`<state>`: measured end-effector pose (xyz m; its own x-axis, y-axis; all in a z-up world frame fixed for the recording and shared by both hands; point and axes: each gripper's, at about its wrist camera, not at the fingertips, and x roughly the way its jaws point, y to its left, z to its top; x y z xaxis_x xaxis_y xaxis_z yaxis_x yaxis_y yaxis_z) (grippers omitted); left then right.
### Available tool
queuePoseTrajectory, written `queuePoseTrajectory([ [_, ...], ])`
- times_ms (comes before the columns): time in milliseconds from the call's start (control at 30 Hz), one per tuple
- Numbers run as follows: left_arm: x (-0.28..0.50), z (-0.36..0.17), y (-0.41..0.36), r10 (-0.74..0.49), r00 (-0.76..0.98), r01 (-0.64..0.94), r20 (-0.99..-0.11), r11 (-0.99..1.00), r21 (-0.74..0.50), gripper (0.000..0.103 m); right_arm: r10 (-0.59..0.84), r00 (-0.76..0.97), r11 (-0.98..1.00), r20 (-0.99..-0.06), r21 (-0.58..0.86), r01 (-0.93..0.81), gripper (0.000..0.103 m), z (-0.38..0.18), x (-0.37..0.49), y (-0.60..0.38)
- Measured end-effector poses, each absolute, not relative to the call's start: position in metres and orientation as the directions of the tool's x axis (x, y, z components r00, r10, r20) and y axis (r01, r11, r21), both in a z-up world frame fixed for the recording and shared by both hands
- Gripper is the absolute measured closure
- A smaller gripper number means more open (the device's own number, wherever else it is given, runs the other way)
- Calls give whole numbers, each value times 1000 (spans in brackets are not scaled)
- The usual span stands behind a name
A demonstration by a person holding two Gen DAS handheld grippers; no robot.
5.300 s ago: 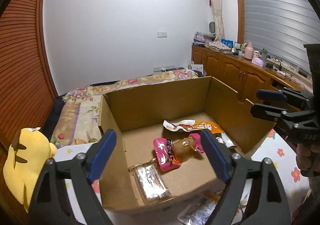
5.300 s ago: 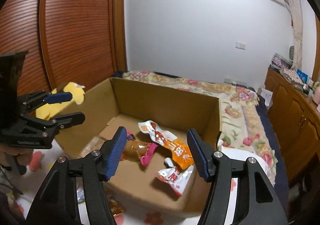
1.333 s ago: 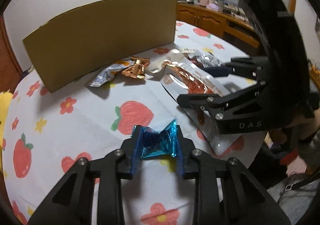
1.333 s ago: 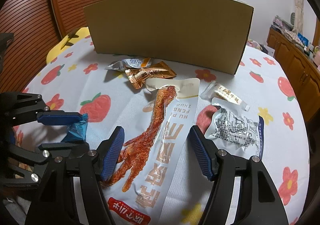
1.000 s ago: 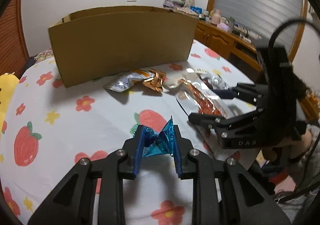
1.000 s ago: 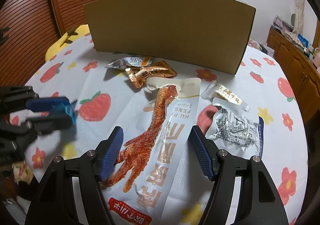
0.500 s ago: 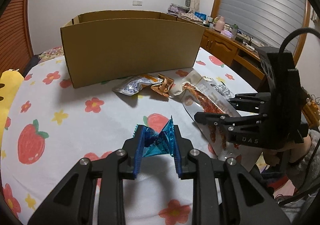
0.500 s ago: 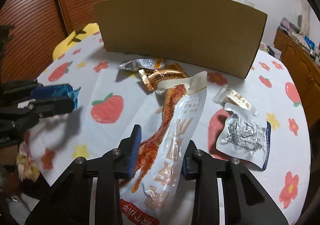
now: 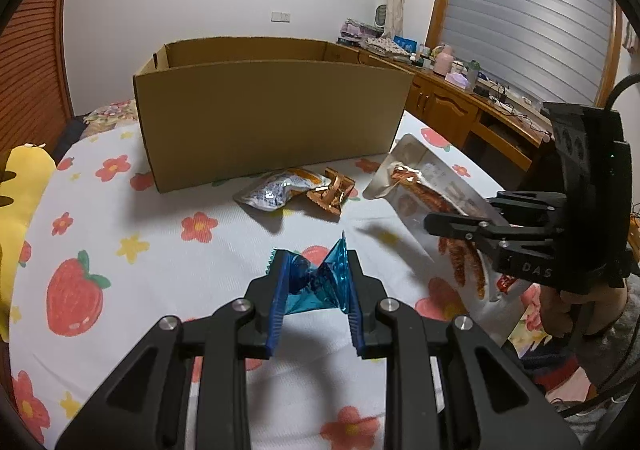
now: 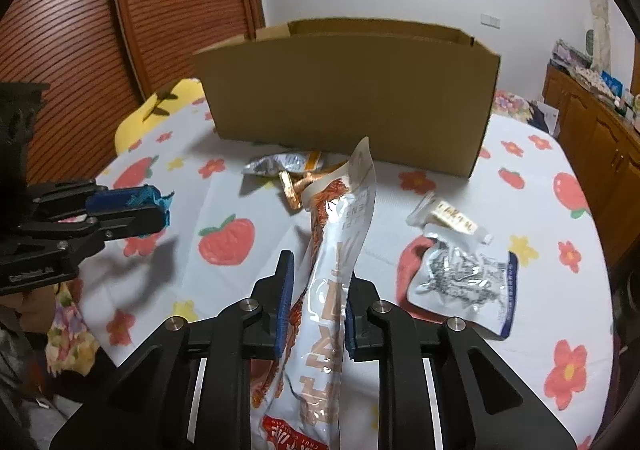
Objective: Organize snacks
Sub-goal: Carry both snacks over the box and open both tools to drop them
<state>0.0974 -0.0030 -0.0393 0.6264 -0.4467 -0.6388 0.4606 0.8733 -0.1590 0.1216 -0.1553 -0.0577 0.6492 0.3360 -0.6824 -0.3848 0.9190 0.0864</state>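
Left tongs (image 9: pixel 314 290): squeezed shut on blue candy (image 9: pixel 316 276), up off the table (image 9: pixel 120 290), ready for the box.
Right tongs (image 10: pixel 314 306): just closed, pinching long chicken-foot pack (image 10: pixel 340 234) near its bottom, top end lifting.
Loose snacks (image 9: pixel 294 189): flat on table, waiting.
Box (image 9: pixel 272 117): behind the snacks, open on top for dropping in.

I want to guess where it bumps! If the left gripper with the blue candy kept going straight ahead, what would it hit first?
Probably the tablecloth just ahead, since the left gripper, shut on the blue candy, tilts downward. The silver packet and cardboard box lie farther on; depth is unclear.
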Motion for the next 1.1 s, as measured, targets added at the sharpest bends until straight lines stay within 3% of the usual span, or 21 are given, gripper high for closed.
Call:
queuePoseTrajectory([
  [633, 140, 10, -10, -468, 701, 471, -538, 870, -143, 79, 357, 724, 918, -590, 77, -389, 84, -9, 120, -185],
  [1100, 215, 69, -14, -466, 768, 479, -439, 874, -89, 79, 368, 801, 909, -472, 1, -417, 84, 58, 184, -193],
])
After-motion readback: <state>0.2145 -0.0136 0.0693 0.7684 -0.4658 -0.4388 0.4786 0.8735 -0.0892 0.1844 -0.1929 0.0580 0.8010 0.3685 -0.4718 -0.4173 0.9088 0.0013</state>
